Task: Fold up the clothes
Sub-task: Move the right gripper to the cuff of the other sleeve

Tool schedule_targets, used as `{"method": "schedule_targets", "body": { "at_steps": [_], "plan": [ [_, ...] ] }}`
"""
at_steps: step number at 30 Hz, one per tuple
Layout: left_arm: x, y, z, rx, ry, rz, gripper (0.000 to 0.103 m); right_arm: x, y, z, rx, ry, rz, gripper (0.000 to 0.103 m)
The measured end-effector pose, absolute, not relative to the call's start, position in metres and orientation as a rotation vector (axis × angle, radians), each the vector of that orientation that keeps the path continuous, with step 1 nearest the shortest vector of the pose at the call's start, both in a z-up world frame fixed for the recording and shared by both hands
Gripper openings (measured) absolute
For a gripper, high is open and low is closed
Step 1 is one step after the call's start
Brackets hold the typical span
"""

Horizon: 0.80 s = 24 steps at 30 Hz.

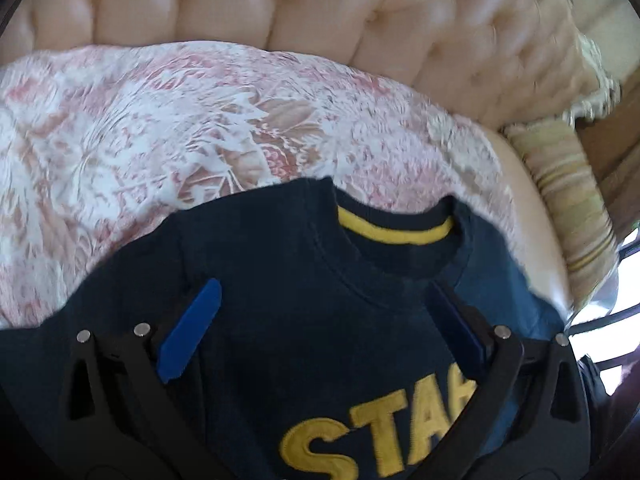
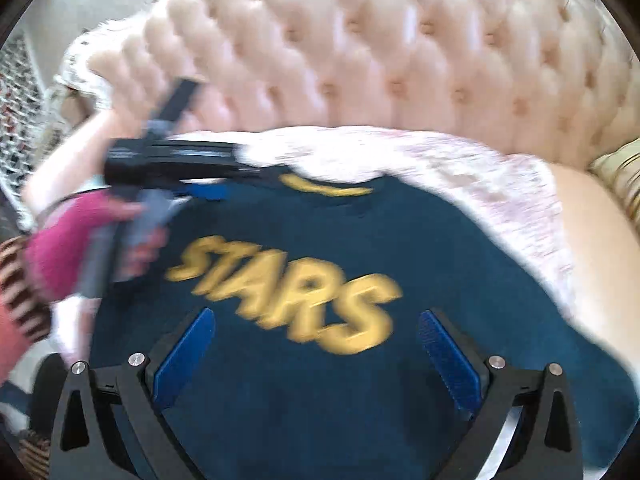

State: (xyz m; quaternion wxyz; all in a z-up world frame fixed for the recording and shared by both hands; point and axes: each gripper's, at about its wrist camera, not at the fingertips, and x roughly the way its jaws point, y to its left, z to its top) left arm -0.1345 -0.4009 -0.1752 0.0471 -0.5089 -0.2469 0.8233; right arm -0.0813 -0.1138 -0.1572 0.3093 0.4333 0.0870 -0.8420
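Navy STARS sweatshirt (image 2: 320, 240) on floral cover (image 2: 500, 184), right gripper (image 2: 316, 344) spread above

Both tongs share one build: the left tongs (image 1: 320, 316) and right tongs (image 2: 316, 348) have black angular link arms, silver round pins at the joints, and blue ribbed pads. Beside the left tongs, a hand (image 2: 60, 248) wears a magenta fingerless glove, skin bare above.

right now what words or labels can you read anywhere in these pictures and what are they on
"STARS": yellow letters across the chest of the navy blue sweatshirt, blurred but readable in the right wrist view.
"STA": the same word in the left wrist view, cut off by the gripper finger.
No other text shows.
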Motion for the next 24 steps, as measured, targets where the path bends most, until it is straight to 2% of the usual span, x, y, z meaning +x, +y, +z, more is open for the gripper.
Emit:
{"method": "schedule_targets", "body": {
  "at_steps": [3,6,10,14,16,18,20,24],
  "plan": [
    [-0.118,-0.394,-0.16,-1.507,-0.683,2.553,0.102,-0.126,-0.113,-0.162,1.196,0.293,-2.319,0.103],
    [-0.11,-0.383,-0.175,-1.628,-0.515,2.588,0.102,-0.16,-0.129,-0.176,1.258,0.377,-2.328,0.103],
    [-0.11,-0.38,-0.194,-1.666,-0.334,2.638,0.102,-0.176,-0.154,-0.214,1.352,0.621,-2.222,0.103],
    [-0.11,-0.384,-0.188,-1.681,-0.336,2.653,0.102,-0.201,-0.116,-0.222,1.456,0.343,-2.202,0.103],
    [-0.093,-0.385,-0.17,-1.641,-0.361,2.701,0.102,-0.199,-0.103,-0.211,1.499,0.356,-2.276,0.103],
    [-0.067,-0.383,-0.155,-1.547,-0.373,2.719,0.102,-0.177,-0.098,-0.185,1.383,0.297,-2.276,0.103],
    [-0.032,-0.38,-0.148,-1.494,-0.317,2.721,0.102,-0.146,-0.103,-0.17,1.298,0.314,-2.244,0.103],
    [0.041,-0.354,-0.152,-1.461,-0.205,2.706,0.102,-0.067,-0.117,-0.166,1.167,0.476,-2.13,0.103]
  ]
}}
